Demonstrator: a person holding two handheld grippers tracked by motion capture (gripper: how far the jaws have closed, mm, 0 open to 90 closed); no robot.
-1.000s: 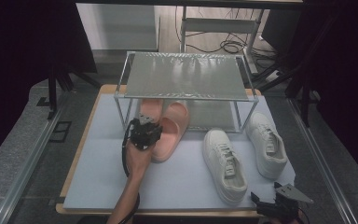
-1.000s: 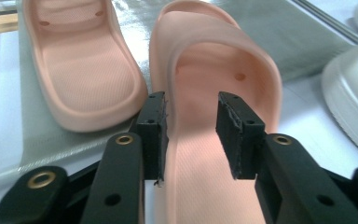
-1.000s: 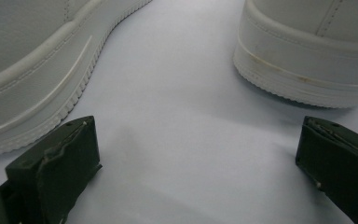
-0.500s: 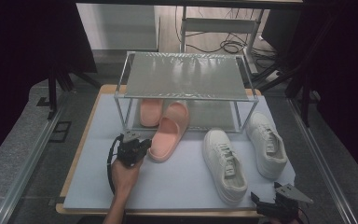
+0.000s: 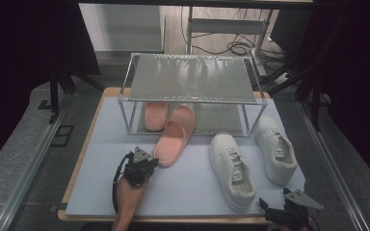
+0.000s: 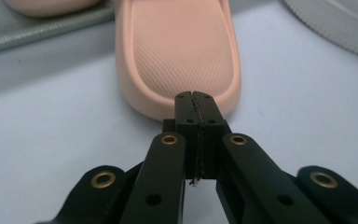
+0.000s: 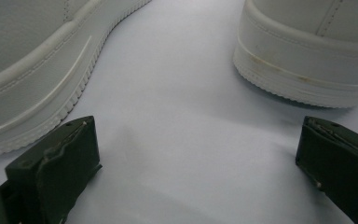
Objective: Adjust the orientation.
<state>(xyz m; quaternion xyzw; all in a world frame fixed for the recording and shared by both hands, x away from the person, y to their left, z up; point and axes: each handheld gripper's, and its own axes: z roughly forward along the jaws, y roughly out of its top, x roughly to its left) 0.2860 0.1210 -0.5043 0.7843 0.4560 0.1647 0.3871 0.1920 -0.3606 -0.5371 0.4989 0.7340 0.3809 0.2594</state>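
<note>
Pale blue matting covers the table [image 5: 96, 139], with dark floor around it.

Nearest the person, at the right front edge, the right tool [image 5: 285, 211] sits low with its jaws standing wide apart and nothing between them; in the right gripper view the bare mat lies between the two pads, and the heels of the two white sneakers rise just beyond. The left white sneaker [image 5: 232, 168] and the right white sneaker [image 5: 275, 148] lie side by side on the mat, toes pointing away from the person.

At the left front, the left tool [image 5: 147, 166], carried by a hand [image 5: 127, 195], has its jaws pressed together with nothing caught between them; they have just been closing. Its tips sit right at the near end of the pink slipper [image 5: 173, 139], at the rim of the heel in the left gripper view [image 6: 179, 56]; whether they touch it I cannot tell.

That slipper lies flat, sole down, its long axis running away from the tool and slanting right, toe end under the rack's front edge.

Farther back stands the metal shoe rack [image 5: 190, 77]. On its lower shelf lies the second pink slipper [image 5: 155, 114], pointing straight back.
</note>
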